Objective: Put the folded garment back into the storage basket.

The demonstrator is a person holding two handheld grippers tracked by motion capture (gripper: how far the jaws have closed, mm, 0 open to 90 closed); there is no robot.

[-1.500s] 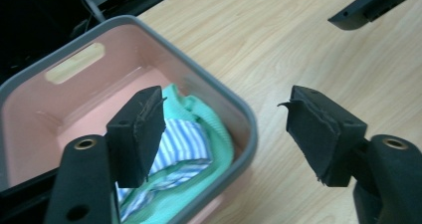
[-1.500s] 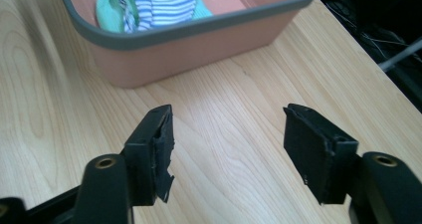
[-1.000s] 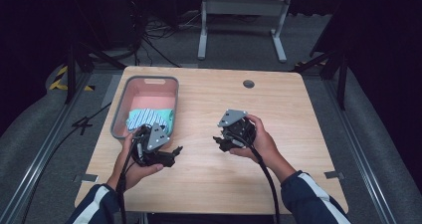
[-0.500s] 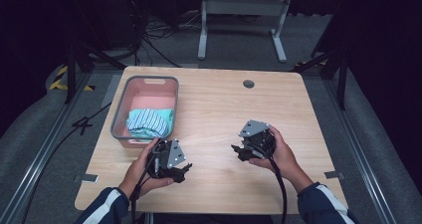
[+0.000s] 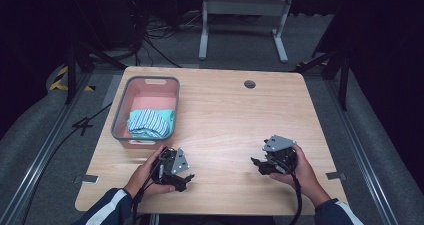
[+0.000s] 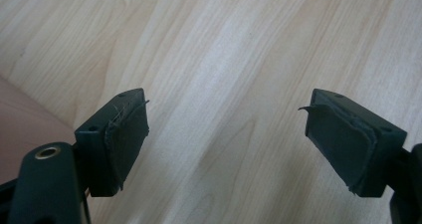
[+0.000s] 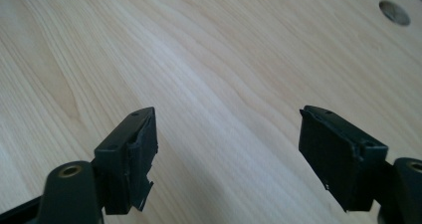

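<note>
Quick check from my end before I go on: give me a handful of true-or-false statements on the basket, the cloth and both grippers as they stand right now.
1. The striped cloth lies inside the pink basket. True.
2. The left gripper holds the cloth. False: its jaws stand open with nothing between them, over bare table.
3. The right gripper is open and holds nothing. True.
4. The basket stands at the table's right edge. False: it stands at the left side, beyond the left gripper.
5. Both grippers reach into the basket. False: both are near the table's front edge, outside it.
</note>
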